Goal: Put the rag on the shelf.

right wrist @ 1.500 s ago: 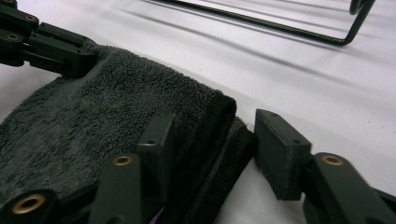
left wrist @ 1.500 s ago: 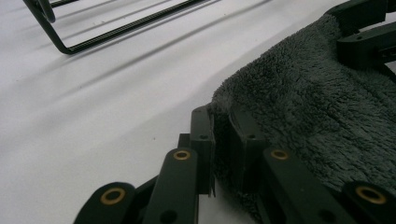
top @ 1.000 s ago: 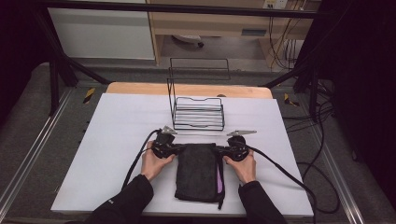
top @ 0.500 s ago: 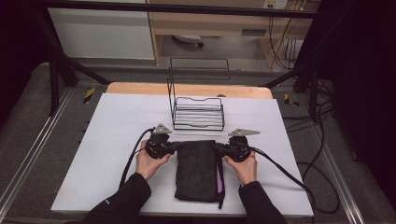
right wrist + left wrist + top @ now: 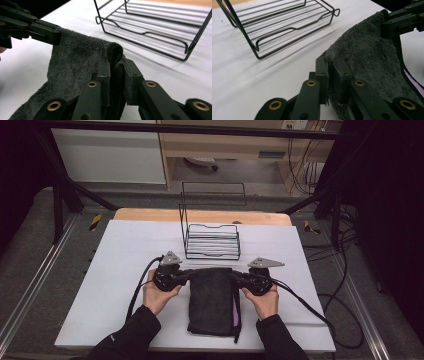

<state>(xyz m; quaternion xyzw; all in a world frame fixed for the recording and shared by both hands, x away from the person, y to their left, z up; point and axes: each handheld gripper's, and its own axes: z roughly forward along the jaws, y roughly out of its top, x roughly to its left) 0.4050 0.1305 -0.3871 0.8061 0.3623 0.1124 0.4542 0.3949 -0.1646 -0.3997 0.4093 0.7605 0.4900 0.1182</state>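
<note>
Between the two grippers hangs a dark grey terry towel (image 5: 214, 300), folded to a long strip, its far edge raised off the white table (image 5: 120, 250) and its near end lying flat toward the person. A purple lining with black piping shows along its right edge. The left gripper (image 5: 186, 276) is clenched on the towel's far left corner, pile bunched between its pads (image 5: 322, 72); the right gripper (image 5: 239, 278) is clamped on the far right corner, where the cloth folds over in a hump (image 5: 113, 53). Each gripper sits in one hand. Just beyond the towel stands a black wire rack (image 5: 212, 240), upright back and slatted shelf, with nothing on it.
</note>
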